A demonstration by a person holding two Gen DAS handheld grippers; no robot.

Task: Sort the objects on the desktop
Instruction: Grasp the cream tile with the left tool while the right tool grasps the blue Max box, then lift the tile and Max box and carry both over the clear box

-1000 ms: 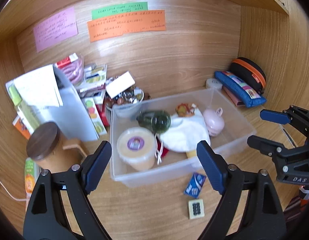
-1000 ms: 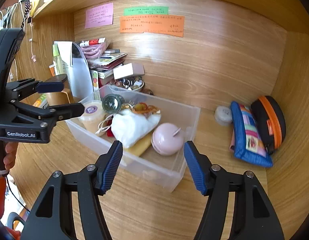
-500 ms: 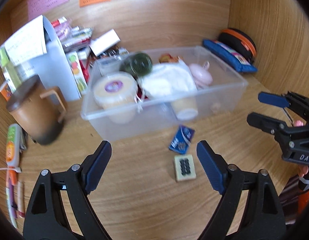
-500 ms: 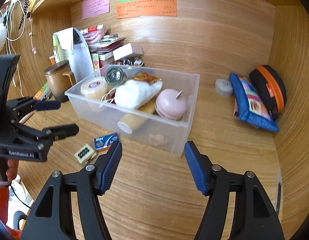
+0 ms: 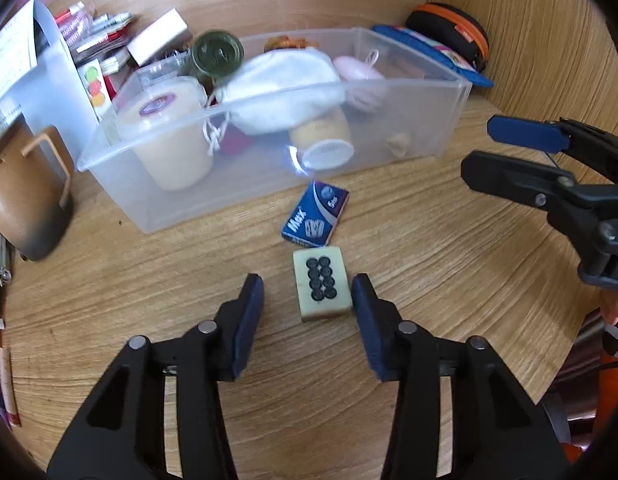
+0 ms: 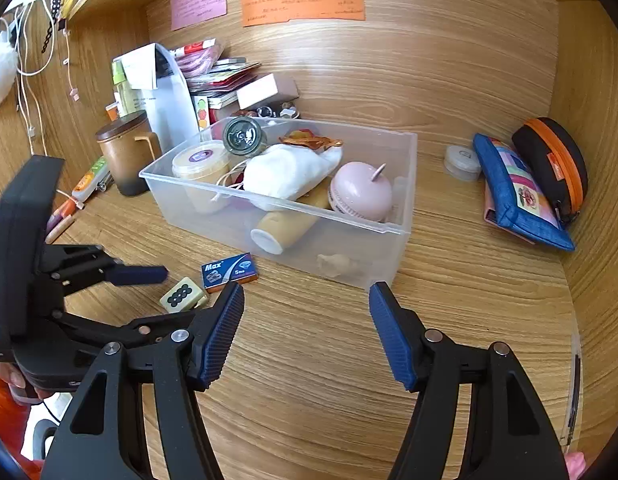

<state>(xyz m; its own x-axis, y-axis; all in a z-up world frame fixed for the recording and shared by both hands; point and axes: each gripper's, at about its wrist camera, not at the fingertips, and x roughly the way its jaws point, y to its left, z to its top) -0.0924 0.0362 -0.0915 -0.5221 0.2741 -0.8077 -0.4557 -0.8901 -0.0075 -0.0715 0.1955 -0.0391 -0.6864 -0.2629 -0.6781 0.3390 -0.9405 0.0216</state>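
Ivory, hard and likely slick, the tile point(image 5: 322, 287) lies on the desk point(image 5: 429, 248) between the left gripper point(image 5: 307, 300)'s just-narrowing, not yet gripping jaws; pinch its long sides.

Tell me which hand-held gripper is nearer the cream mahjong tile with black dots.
Left. The left hand-held gripper straddles the cream mahjong tile on the wooden desk, its jaws having just been closing around it. The right hand-held gripper hovers apart, empty, over bare desk near the clear plastic bin.
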